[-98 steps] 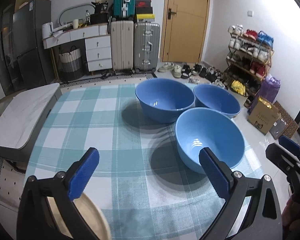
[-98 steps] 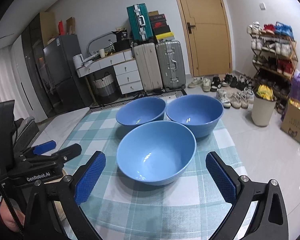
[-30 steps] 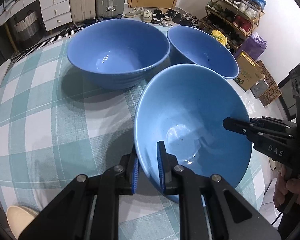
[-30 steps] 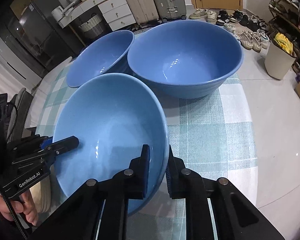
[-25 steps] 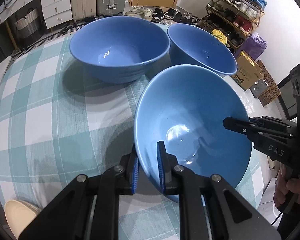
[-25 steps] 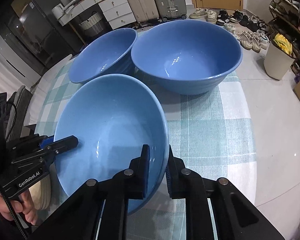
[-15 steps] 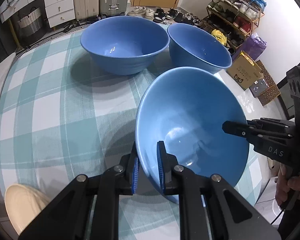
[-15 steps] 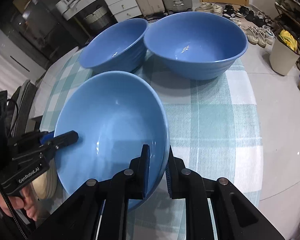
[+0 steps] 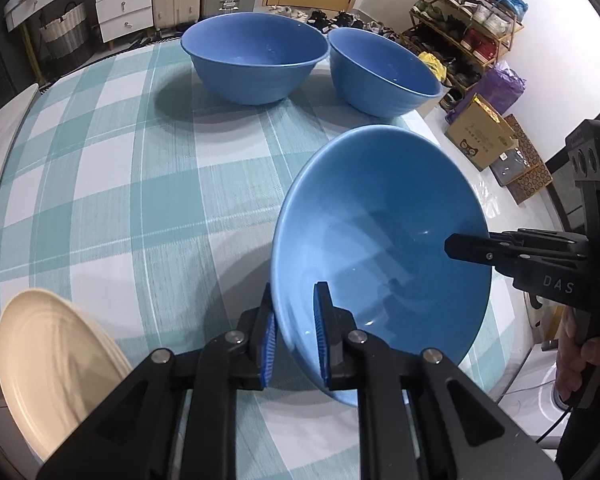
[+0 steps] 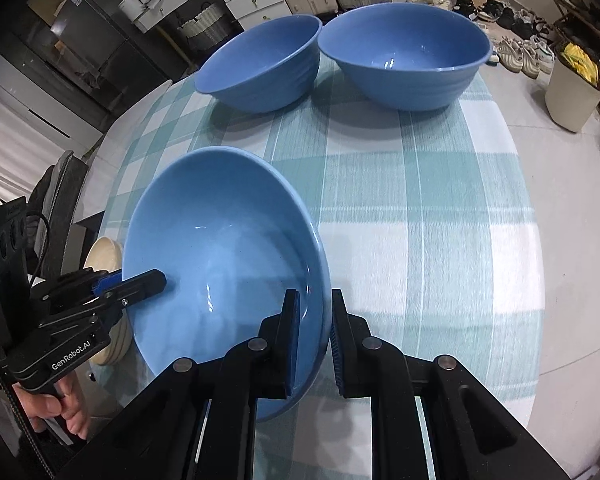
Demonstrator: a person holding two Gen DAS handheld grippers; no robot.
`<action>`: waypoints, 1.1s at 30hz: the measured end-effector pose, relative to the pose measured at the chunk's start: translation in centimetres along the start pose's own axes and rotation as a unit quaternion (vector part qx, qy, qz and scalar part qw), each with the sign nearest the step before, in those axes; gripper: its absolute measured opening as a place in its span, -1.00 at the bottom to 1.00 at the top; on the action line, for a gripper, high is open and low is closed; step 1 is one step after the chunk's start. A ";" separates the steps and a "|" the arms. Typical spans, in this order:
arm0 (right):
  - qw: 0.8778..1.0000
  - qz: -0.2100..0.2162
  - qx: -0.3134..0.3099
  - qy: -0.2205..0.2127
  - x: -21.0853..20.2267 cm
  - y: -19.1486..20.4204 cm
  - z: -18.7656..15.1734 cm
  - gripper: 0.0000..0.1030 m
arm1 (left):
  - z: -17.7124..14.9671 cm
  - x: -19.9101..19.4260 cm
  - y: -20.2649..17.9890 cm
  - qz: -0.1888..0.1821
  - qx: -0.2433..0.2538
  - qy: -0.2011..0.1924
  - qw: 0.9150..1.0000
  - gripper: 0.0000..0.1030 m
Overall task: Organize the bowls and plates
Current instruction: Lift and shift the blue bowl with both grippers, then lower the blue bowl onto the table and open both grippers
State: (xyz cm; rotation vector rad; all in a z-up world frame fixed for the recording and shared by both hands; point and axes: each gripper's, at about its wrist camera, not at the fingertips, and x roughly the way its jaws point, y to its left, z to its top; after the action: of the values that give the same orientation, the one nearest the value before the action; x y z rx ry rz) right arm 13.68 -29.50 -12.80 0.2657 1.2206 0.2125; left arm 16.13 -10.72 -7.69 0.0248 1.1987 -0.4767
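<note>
Checked teal-and-white tablecloth covered the round table, with suitcases, drawers and a packed shoe rack behind it. Both tongs were clamped narrow on the same big blue bowl, one on each side of the rim. The left gripper pinched the rim on its side, one blue pad inside the bowl and one outside, pointing steeply down at the table. The right gripper did the same on the opposite rim, also angled steeply downward. In the left wrist view the right one reached in from the right edge, with the person's hand wrapped round its handle. In the right wrist view the left one came in from the left, fingers curled under its grip. The held bowl sat tilted between them, over the near part of the cloth. Just beside its left rim lay a cream plate at the table's edge. Two more blue bowls stood well apart from it at the far side, a left one and a right one, close together.
</note>
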 end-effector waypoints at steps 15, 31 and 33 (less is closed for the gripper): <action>0.999 0.011 0.003 0.033 -1.1 0.4 -4.4 -0.72 | -4.9 -1.9 -0.8 -0.037 -0.015 0.015 0.999 -0.67; 1.000 -0.014 -0.007 -0.006 -1.0 0.6 -3.0 -0.64 | -4.3 -1.3 0.7 -0.028 -0.031 0.006 0.999 -0.03; 0.999 -0.030 -0.015 -0.020 -1.6 0.8 -2.7 -0.64 | -4.1 -2.1 1.2 -0.020 -0.033 -0.011 0.999 -0.03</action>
State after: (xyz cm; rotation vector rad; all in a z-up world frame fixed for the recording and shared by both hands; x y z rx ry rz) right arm 10.57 -29.02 -12.04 0.2064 1.1828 0.1734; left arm 12.31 -7.82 -7.60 -0.0618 1.1948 -0.4713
